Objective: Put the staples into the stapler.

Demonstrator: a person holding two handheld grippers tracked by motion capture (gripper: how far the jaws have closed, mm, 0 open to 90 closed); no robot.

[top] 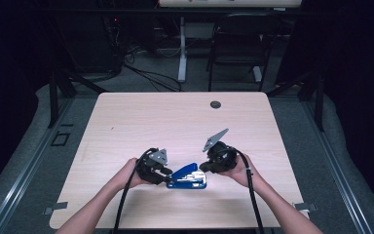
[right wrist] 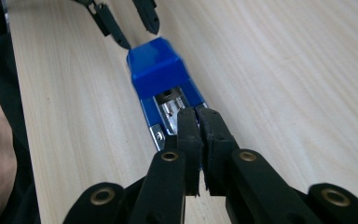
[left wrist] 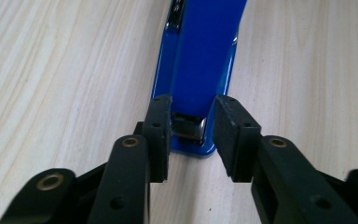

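The blue stapler (top: 187,177) is lying on the wooden table (top: 141,117), near the table's 6 o'clock edge and close to the centre line, with its lid swung up and the metal staple channel (right wrist: 173,109) exposed. The left gripper (top: 166,171), held in the person's left hand (top: 129,174), is sitting at the stapler's 9 o'clock end. In the left gripper view its 2 jaws are bracketing the hinge end of the stapler base (left wrist: 193,135); a narrow gap is showing between each pad and the blue body, so this claw is standing released around the stapler rather than pressing on it. The right gripper (top: 203,166), held in the right hand (top: 241,173), is approaching from 3 o'clock, with its grey 3-cornered plate (top: 215,139) pointing toward 12 o'clock. In the right gripper view its 2 jaws are clenched together, pad against pad, with the tips (right wrist: 196,113) resting over the front of the open staple channel; whether the tips are touching the metal cannot be told.
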